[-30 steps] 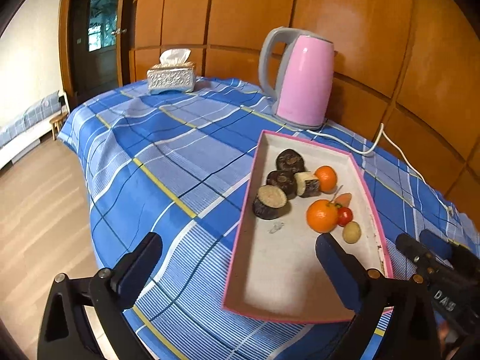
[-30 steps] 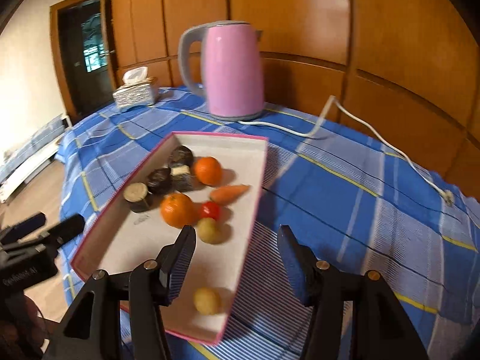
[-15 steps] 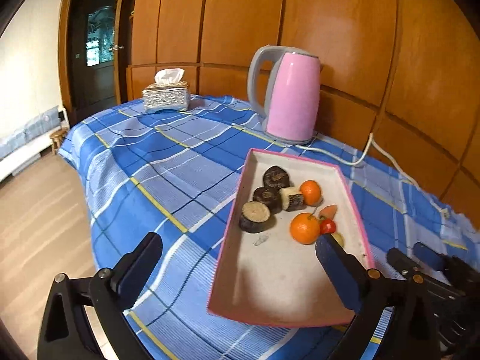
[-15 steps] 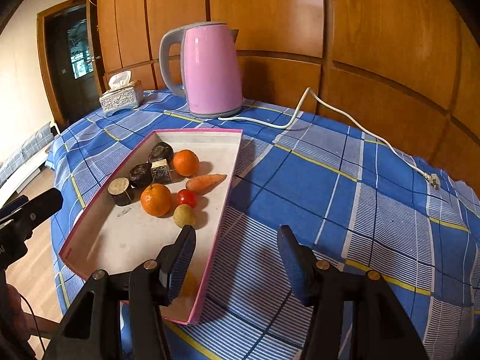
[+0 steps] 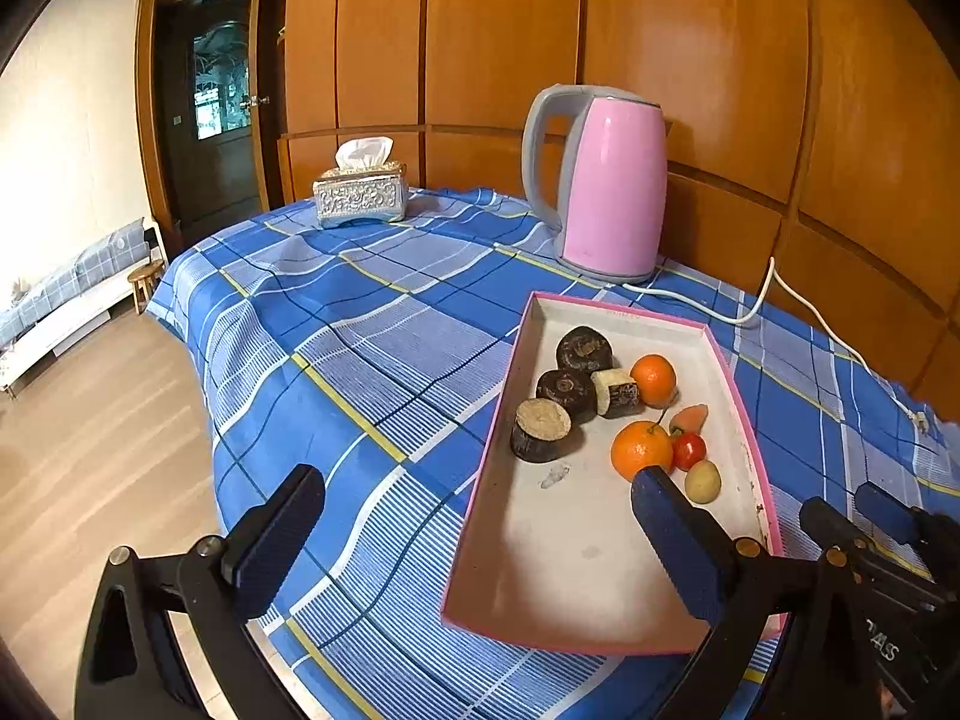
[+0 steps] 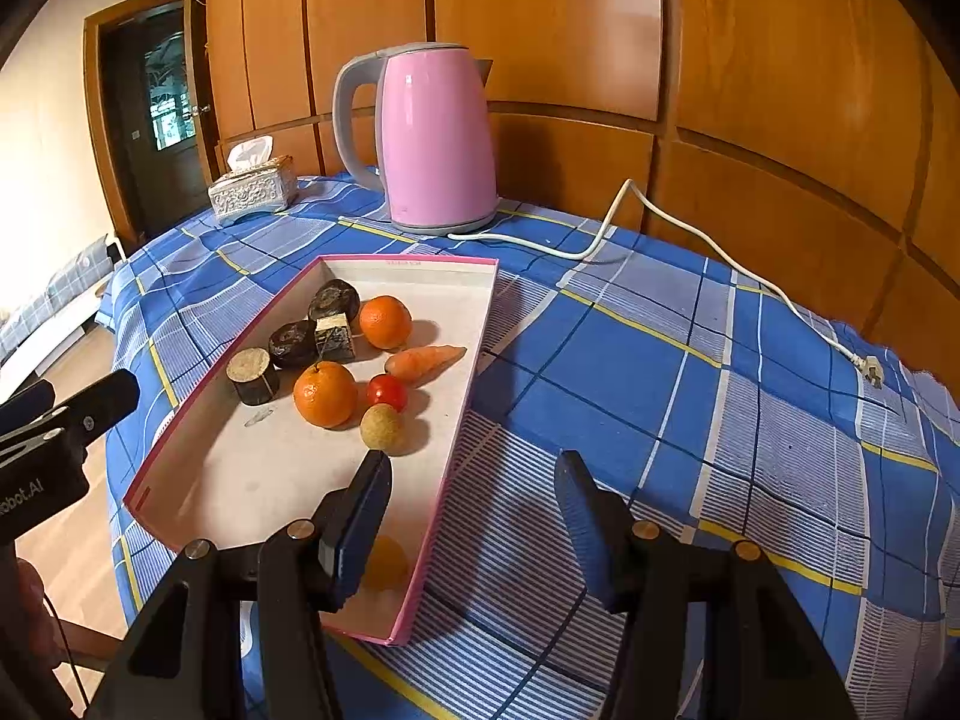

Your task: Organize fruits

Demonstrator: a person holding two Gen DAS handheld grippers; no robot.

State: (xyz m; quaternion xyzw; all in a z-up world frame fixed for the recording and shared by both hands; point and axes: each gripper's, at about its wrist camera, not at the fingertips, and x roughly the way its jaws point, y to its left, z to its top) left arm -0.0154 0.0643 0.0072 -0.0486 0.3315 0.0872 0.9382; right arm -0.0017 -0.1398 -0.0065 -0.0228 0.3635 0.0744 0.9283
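Note:
A pink-rimmed shallow tray (image 5: 744, 420) (image 6: 474, 324) lies on the blue checked tablecloth. In it are two oranges (image 5: 641, 450) (image 6: 385, 321), a red cherry tomato (image 6: 387, 391), a small carrot (image 6: 426, 359), a pale round fruit (image 6: 381, 427), several dark round slices (image 5: 540, 429) and a yellow fruit (image 6: 384, 561) partly hidden behind my right gripper's left finger. My left gripper (image 5: 465, 531) is open and empty, near the tray's front left corner. My right gripper (image 6: 471, 513) is open and empty, straddling the tray's right rim.
A pink electric kettle (image 5: 606, 180) (image 6: 435, 138) stands at the back with its white cord (image 6: 690, 228) trailing over the cloth to the right. A silver tissue box (image 5: 360, 198) sits at the far left. Wooden wall panels are behind; the table edge drops to the floor on the left.
Both grippers have pulled back and risen a little from the tray, so the fruits look farther away. Both stay open. The fruits have not moved.

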